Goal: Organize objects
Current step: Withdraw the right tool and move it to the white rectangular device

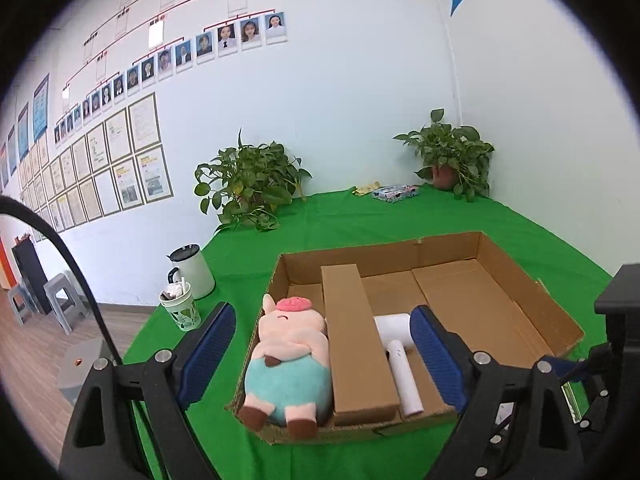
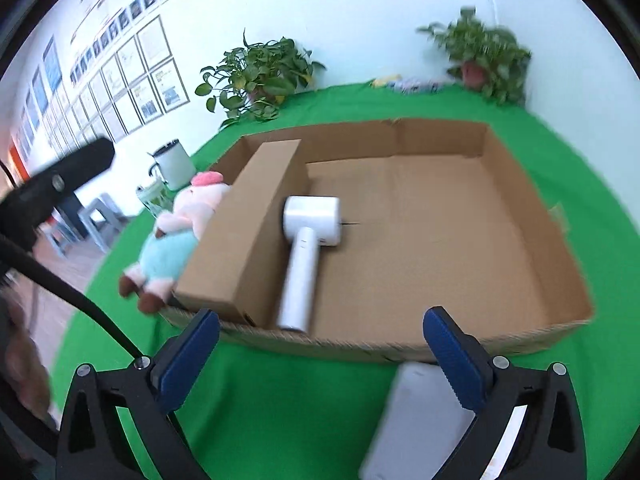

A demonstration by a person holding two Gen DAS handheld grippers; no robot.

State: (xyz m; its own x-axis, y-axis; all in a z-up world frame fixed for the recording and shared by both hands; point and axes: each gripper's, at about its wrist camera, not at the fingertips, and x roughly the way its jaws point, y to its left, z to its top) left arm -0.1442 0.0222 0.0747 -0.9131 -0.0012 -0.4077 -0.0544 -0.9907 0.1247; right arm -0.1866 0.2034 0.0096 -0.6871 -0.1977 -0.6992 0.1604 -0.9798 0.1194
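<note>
Green cloth (image 1: 360, 224) covers the table against a white wall hung with framed papers and portrait photos. Two potted plants stand at the far edge, one left (image 1: 250, 182), one in the right corner (image 1: 452, 156); a small printed box (image 1: 394, 192) lies between them. A white mug (image 1: 192, 270) and a patterned cup (image 1: 182, 310) sit at the table's left edge.

Shallow cardboard tray (image 2: 532, 208) rests mid-table. Inside, along its left side: plush pig (image 1: 286, 364) lying lengthwise, feet at the near wall; long brown carton (image 1: 356, 344) just right of it; white hair dryer (image 2: 308, 240) beside the carton, handle pointing near. Right half of tray bare.

Left gripper (image 1: 322, 350): jaws wide, nothing between the pads. Right gripper (image 2: 322, 352): jaws wide, empty, near side of tray. A pale flat object (image 2: 416, 420), blurred, lies on the cloth below it.
</note>
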